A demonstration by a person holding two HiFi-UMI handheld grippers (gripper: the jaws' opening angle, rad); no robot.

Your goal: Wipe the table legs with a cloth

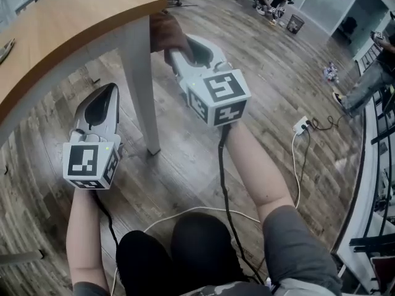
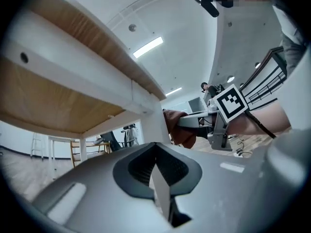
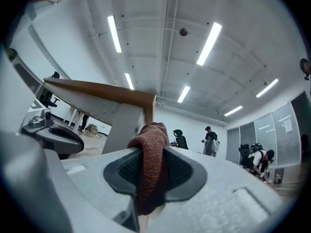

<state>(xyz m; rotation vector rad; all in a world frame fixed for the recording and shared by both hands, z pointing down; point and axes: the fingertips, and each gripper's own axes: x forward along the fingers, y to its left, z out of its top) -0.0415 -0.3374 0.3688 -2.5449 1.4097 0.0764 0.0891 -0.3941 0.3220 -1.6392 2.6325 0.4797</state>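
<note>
Two things could spoil this pass; both come from how little cloth you have to work with. Your right gripper (image 1: 174,55) has its jaws clamped on the cloth (image 1: 165,33), a reddish-brown wad set against the top of the white leg (image 1: 141,91), just under the table (image 1: 62,36) edge. Only a small bunch sticks out past the jaws, so if you tilt in, bare plastic may scrape the leg instead of fabric; drag hard down the leg and the wad may pull out of the grip. Your left gripper (image 1: 106,97) hangs well apart from the leg, lower and to the left, jaws together on nothing; it steadies nothing, so a strong push could shift the table. Mind the cord (image 1: 223,184) trailing from your right gripper and the white cable (image 1: 191,211) on the floor by your knees; either could snag as you work down toward the foot.
</note>
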